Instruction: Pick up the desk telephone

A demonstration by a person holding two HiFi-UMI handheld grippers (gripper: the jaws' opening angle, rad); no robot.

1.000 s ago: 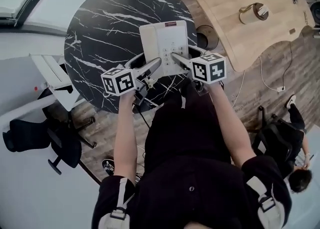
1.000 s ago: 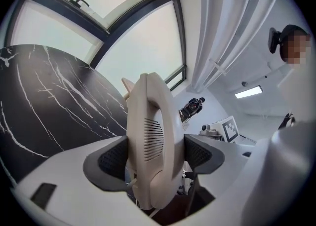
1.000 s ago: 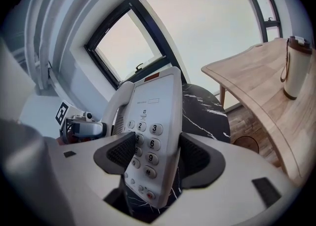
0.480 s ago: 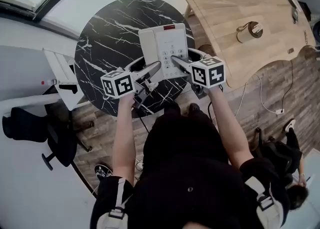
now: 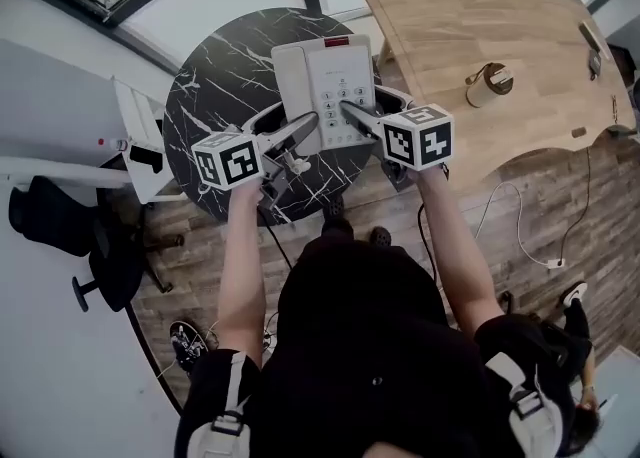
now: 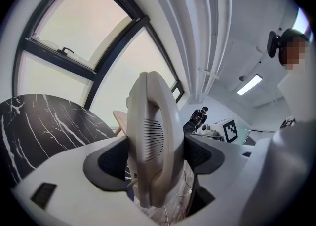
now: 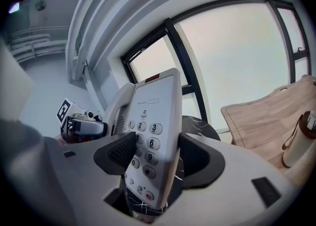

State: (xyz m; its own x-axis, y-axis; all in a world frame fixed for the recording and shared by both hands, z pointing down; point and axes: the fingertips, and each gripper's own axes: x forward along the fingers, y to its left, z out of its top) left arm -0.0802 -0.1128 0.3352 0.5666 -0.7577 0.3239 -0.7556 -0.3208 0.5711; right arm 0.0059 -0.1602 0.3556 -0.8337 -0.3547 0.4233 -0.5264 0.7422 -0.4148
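The white desk telephone [image 5: 325,88] is held between both grippers over the round black marble table [image 5: 220,76]. My left gripper [image 5: 306,128] is shut on the handset side; in the left gripper view the ribbed handset [image 6: 150,136] stands upright, clamped between the dark pads of the left gripper [image 6: 154,157]. My right gripper [image 5: 349,110] is shut on the keypad side. In the right gripper view the keypad body [image 7: 153,121] fills the gap of the right gripper [image 7: 157,158], with windows behind it and the table [image 7: 195,124] below.
A light wooden desk [image 5: 470,26] with a small cylindrical holder [image 5: 488,81] stands at the right. At the left are a white rack [image 5: 135,131] and a black office chair [image 5: 60,231]. A cable [image 5: 520,221] lies on the wood floor.
Both grippers stay shut on the telephone and have carried it up and toward the table's far edge. The head view has shifted, so the table now looks smaller.
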